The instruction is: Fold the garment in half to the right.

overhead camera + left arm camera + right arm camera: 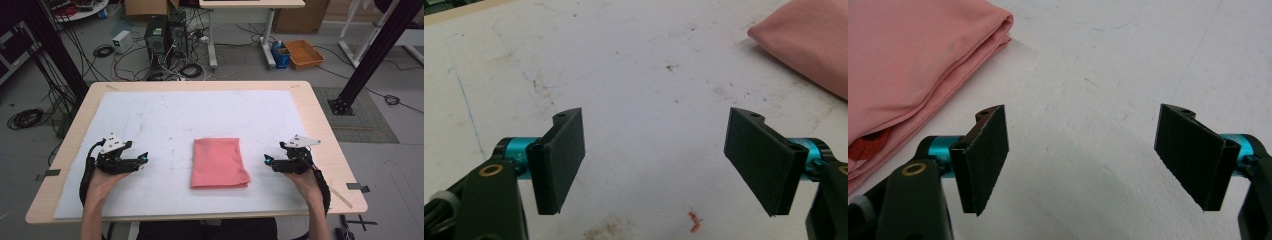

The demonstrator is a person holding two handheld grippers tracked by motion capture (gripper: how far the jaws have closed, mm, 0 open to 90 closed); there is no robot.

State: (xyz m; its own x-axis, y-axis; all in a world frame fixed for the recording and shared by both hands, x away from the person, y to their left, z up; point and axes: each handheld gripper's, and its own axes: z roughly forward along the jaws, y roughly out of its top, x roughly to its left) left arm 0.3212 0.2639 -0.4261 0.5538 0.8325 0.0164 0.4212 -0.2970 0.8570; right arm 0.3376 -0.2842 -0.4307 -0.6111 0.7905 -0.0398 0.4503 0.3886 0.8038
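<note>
A folded pink cloth (219,162) lies flat near the middle of the white mat (165,115), toward the front. My left gripper (142,160) rests on the mat to the cloth's left, open, with nothing between its jaws (654,160). The cloth's edge (809,45) shows at the upper right of the left gripper view. My right gripper (267,160) rests to the cloth's right, open and empty (1080,160). In the right gripper view the cloth's stacked folds (913,65) lie at the upper left, with a red patch (868,145) near the left jaw.
The mat covers a light wooden table (325,145). A small orange scrap (694,222) lies on the mat near the left gripper. Beyond the table stand computer towers (165,35), tangled cables, an orange tray (303,53) and black frame posts (372,55).
</note>
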